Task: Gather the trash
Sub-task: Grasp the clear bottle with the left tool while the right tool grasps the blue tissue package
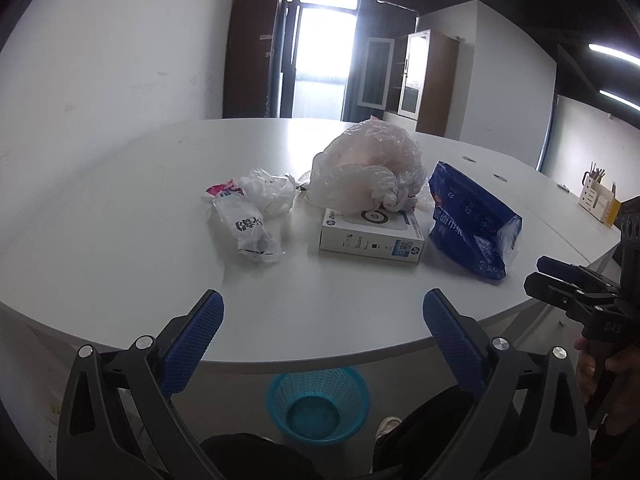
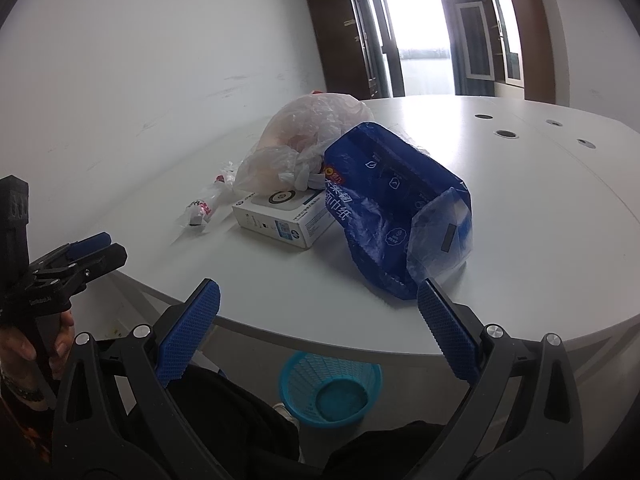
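Observation:
Trash lies on a white table [image 1: 120, 208]: a crumpled white wrapper [image 1: 250, 228] with a pink scrap, a crumpled clear plastic ball [image 1: 272, 190], a tied translucent plastic bag [image 1: 370, 164], a white HP box [image 1: 372, 236] and a blue tissue pack [image 1: 472, 220]. The blue pack [image 2: 392, 208], box [image 2: 284, 216] and bag [image 2: 308, 140] also show in the right wrist view. My left gripper [image 1: 323, 312] is open and empty at the table's near edge. My right gripper [image 2: 318, 304] is open and empty, just before the blue pack. A blue mesh bin [image 1: 318, 404] stands on the floor below.
The bin also shows in the right wrist view [image 2: 330, 388], beside the person's dark legs. Cable holes [image 2: 506, 133] dot the table's right part. A white pen holder [image 1: 598, 198] stands at the far right. Cabinets and a bright door are behind.

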`<action>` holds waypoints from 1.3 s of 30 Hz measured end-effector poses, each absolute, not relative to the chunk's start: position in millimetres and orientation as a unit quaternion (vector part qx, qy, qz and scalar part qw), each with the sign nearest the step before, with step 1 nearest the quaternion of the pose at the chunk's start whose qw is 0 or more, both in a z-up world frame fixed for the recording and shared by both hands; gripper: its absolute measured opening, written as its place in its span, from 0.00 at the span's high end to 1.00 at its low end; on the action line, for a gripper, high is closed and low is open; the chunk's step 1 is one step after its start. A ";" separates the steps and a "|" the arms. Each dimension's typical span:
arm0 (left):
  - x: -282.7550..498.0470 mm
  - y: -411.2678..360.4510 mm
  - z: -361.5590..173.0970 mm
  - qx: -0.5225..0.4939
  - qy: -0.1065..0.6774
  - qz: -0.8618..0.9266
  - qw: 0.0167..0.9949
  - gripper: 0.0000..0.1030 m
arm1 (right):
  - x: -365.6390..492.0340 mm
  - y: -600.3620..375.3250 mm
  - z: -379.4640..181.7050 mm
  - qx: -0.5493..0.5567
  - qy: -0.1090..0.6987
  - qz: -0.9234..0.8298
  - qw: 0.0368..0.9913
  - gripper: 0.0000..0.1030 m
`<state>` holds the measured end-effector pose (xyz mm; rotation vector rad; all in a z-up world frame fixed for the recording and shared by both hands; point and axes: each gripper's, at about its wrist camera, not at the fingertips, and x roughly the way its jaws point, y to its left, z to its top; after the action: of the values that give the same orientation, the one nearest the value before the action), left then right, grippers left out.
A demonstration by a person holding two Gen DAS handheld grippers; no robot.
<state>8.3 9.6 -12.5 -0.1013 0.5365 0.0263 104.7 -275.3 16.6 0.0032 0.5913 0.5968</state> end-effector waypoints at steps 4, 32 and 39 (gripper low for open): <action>8.2 12.4 -12.5 -0.050 0.260 0.026 0.964 0.06 | 107.8 -280.5 18.8 -0.002 0.284 0.276 0.918 0.08; 141.9 73.1 -45.3 -0.080 0.346 0.092 0.930 0.22 | 229.1 -298.3 5.9 0.020 0.341 0.253 0.905 0.49; 139.5 86.5 -48.3 -0.090 0.352 0.107 0.926 0.77 | 216.0 -292.2 5.0 0.011 0.325 0.274 0.905 0.78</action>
<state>139.5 86.5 -48.3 -0.1850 0.7213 0.2187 216.0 -292.2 5.0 0.0218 0.6712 0.5668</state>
